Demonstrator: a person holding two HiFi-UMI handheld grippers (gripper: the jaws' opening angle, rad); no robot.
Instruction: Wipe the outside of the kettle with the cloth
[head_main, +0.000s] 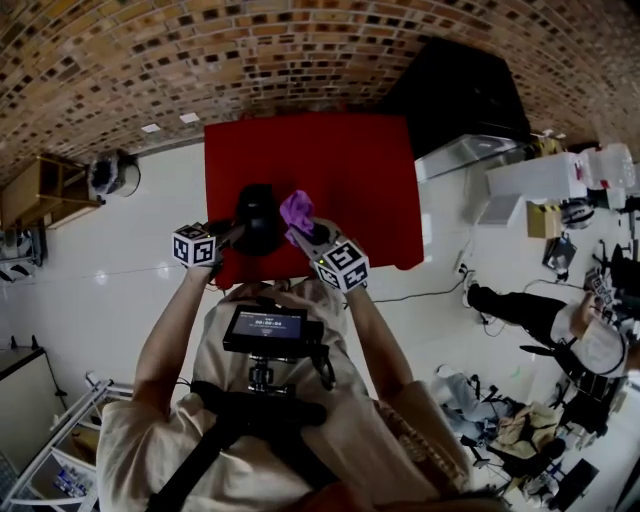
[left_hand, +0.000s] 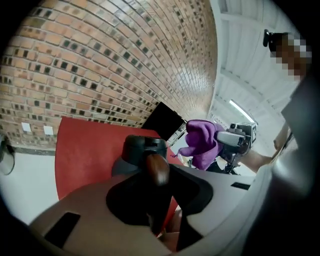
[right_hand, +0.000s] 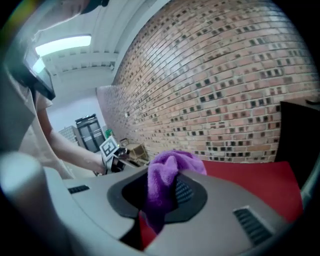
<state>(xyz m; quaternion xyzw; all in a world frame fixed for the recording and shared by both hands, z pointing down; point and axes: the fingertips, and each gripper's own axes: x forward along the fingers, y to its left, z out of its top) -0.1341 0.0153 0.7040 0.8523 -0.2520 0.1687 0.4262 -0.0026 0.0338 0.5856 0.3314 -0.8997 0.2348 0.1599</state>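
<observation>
Closest, the left hand-held gripper (left_hand: 156, 176) clamps the brown handle (left_hand: 159, 165) of the dark kettle (left_hand: 140, 149), over the near part of the red counter (head_main: 360, 180). Just right of the kettle, the right hand-held gripper (right_hand: 162, 192) pinches the purple cloth (right_hand: 170, 167).

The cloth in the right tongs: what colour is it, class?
Purple. The cloth shows best in the right gripper view.

Red table, purple cloth, black kettle.
The table (head_main: 380, 170) is plain red against a white floor (head_main: 120, 300). The kettle (head_main: 258, 218) is black with a glossy brown handle (left_hand: 157, 169), and the cloth (head_main: 296, 209) is bright purple. The left gripper (head_main: 236, 234) and right gripper (head_main: 305, 232) have pale grey bodies, black jaws, and cubes (head_main: 195, 245) patterned in black-and-white squares. The wall (head_main: 250, 50) is tan and brown brick, speckled with dark bricks.
</observation>
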